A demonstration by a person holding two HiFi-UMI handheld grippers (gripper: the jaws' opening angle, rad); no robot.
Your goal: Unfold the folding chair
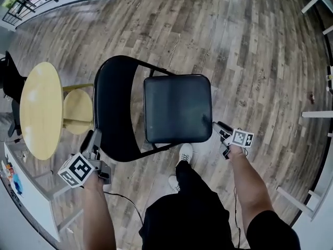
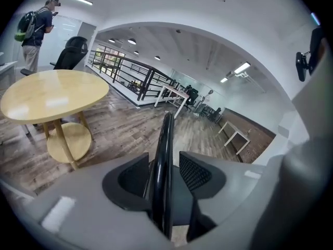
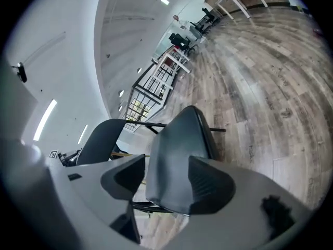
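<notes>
The black folding chair stands opened out on the wood floor. Its padded seat [image 1: 177, 108] lies flat and its backrest [image 1: 112, 108] is to the left of the seat. My left gripper [image 1: 92, 142] is at the backrest's near edge. In the left gripper view that thin black edge [image 2: 165, 155] runs up between the wide-open jaws [image 2: 166, 173], with a gap on its right side. My right gripper [image 1: 218, 129] is at the seat's near right corner. Its jaws [image 3: 166, 181] stand apart, with the seat [image 3: 179, 155] showing between them and the backrest [image 3: 101, 139] beyond.
A round yellow table [image 1: 39, 108] with a lower shelf stands just left of the chair. A person with a backpack [image 2: 36, 30] and a black office chair [image 2: 73, 53] are behind it. White table legs [image 1: 312, 113] line the right side. My own leg and shoe [image 1: 184, 152] are under the seat's front.
</notes>
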